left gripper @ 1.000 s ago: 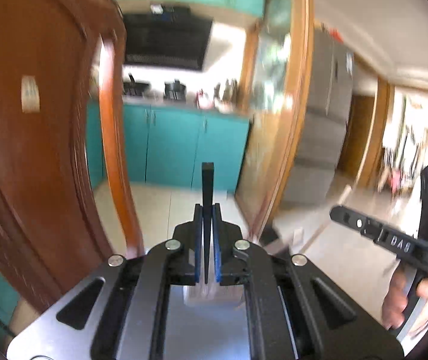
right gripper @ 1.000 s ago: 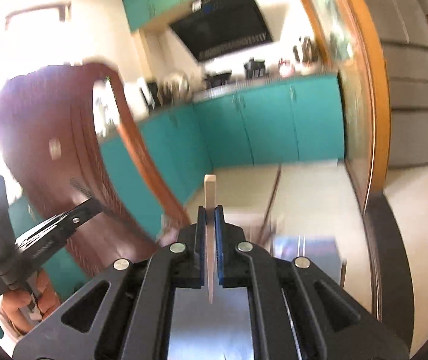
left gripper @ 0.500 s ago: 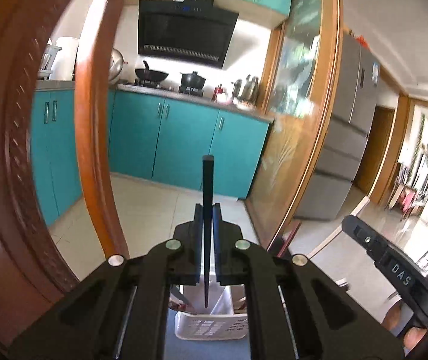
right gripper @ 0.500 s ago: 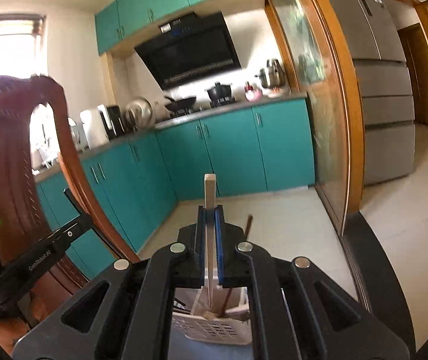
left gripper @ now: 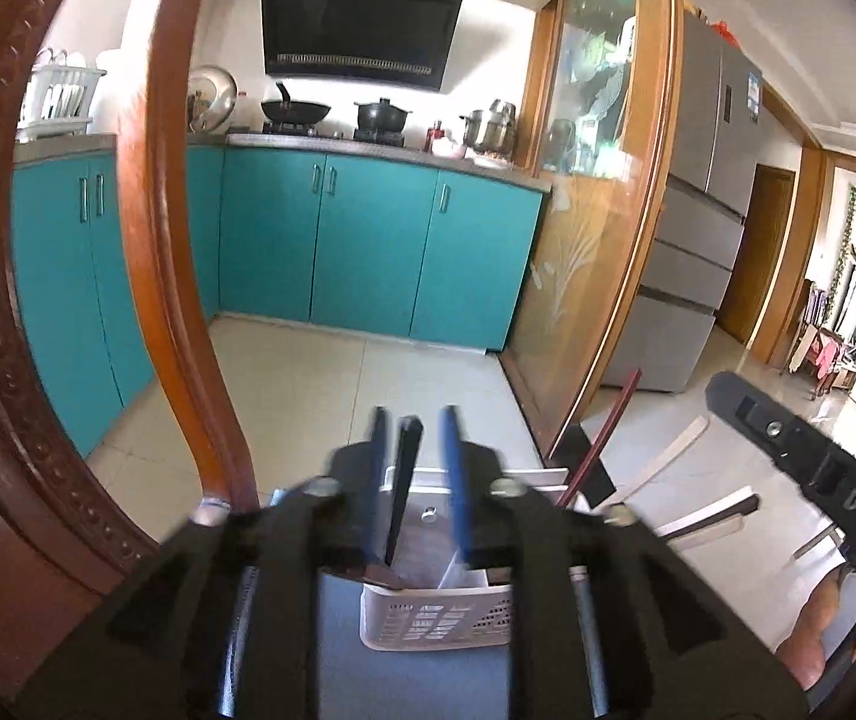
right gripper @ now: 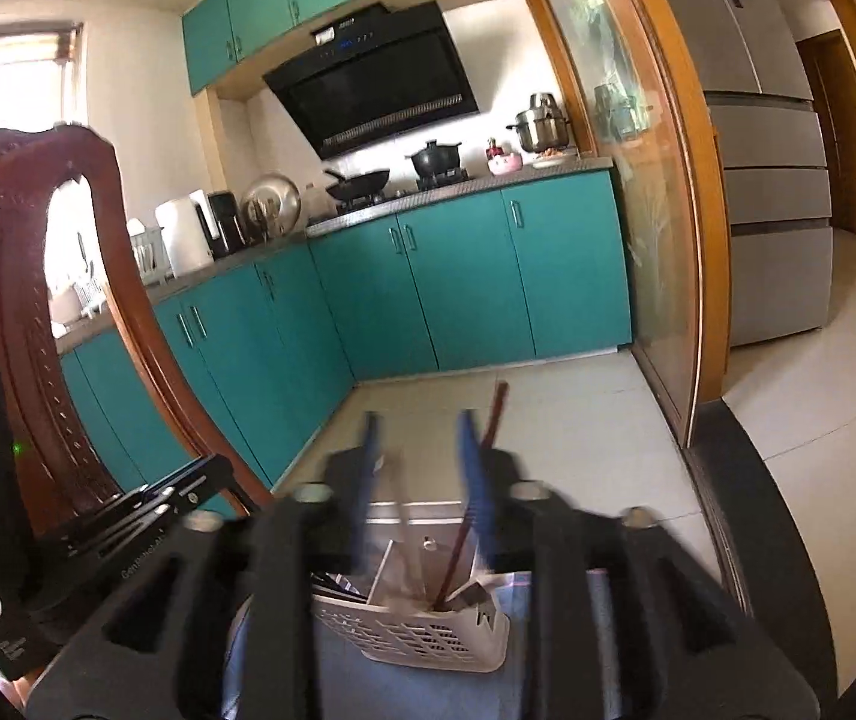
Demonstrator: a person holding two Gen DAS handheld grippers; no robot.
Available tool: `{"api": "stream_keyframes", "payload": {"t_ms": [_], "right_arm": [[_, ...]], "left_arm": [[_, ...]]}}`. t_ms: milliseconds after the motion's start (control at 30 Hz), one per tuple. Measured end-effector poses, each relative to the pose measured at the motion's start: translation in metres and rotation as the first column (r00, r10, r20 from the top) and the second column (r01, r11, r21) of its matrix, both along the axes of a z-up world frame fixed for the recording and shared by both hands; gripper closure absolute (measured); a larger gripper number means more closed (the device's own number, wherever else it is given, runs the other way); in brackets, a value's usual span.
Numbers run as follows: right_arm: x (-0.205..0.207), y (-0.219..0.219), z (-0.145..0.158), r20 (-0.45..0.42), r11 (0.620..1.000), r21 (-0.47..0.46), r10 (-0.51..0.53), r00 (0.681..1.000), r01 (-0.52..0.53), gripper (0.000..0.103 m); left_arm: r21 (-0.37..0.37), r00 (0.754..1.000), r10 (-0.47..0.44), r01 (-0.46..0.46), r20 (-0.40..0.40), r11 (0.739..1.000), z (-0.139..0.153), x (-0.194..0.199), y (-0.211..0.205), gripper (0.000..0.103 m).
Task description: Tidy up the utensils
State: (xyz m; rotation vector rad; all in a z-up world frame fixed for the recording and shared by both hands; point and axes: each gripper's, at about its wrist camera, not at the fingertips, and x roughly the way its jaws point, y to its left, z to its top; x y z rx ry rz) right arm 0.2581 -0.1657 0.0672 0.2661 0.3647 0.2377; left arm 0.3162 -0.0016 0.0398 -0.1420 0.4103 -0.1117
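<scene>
A white perforated utensil basket [left gripper: 439, 618] stands on a blue mat just below both grippers; it also shows in the right wrist view [right gripper: 428, 630]. My left gripper [left gripper: 413, 468] is open, and a black utensil handle [left gripper: 404, 480] leans loose between its blue fingers, its lower end in the basket. My right gripper [right gripper: 419, 468] is open and empty above the basket. A pale handle [right gripper: 380, 570], a dark red chopstick [right gripper: 475, 480] and other utensils stand in the basket.
A carved wooden chair back [left gripper: 20, 360] rises close on the left and shows in the right wrist view [right gripper: 26, 312]. The right gripper's body [left gripper: 811, 480] is at the right. Teal cabinets [left gripper: 368, 252] and tiled floor lie beyond.
Both grippers have tilted down over the basket and opened. The black handle now hangs loose in the left gripper, and the pale handle has left the right gripper and stands in the basket.
</scene>
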Motion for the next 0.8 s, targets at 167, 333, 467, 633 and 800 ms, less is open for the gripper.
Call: {"api": "stream_keyframes", "payload": {"t_ms": [167, 333, 467, 633, 800], "right_arm": [[-0.041, -0.014, 0.025, 0.101, 0.999, 0.047, 0.006, 0.995, -0.011, 0.051], [-0.107, -0.024, 0.027, 0.195, 1.000, -0.003, -0.026, 0.980, 0.027, 0.019], [-0.150, -0.023, -0.023, 0.109, 0.983, -0.162, -0.064, 0.992, 0.081, 0.004], [-0.185, -0.028, -0.082, -0.151, 0.975, -0.213, -0.100, 0.983, 0.066, 0.004], [-0.226, -0.017, -0.079, -0.141, 0.959, -0.273, -0.117, 0.983, 0.076, 0.004]], "left_arm": [[0.002, 0.998, -0.013, 0.013, 0.067, 1.000, 0.011, -0.051, 0.011, 0.042], [0.030, 0.992, 0.087, -0.091, 0.092, 0.995, -0.009, -0.138, 0.025, 0.021], [0.096, 0.995, 0.086, -0.090, 0.051, 0.991, -0.047, -0.196, 0.020, 0.008], [0.094, 0.996, 0.068, -0.063, -0.053, 0.994, -0.077, -0.236, 0.020, 0.008], [0.118, 0.997, 0.076, -0.073, -0.022, 0.990, -0.071, -0.288, 0.024, 0.004]]}}
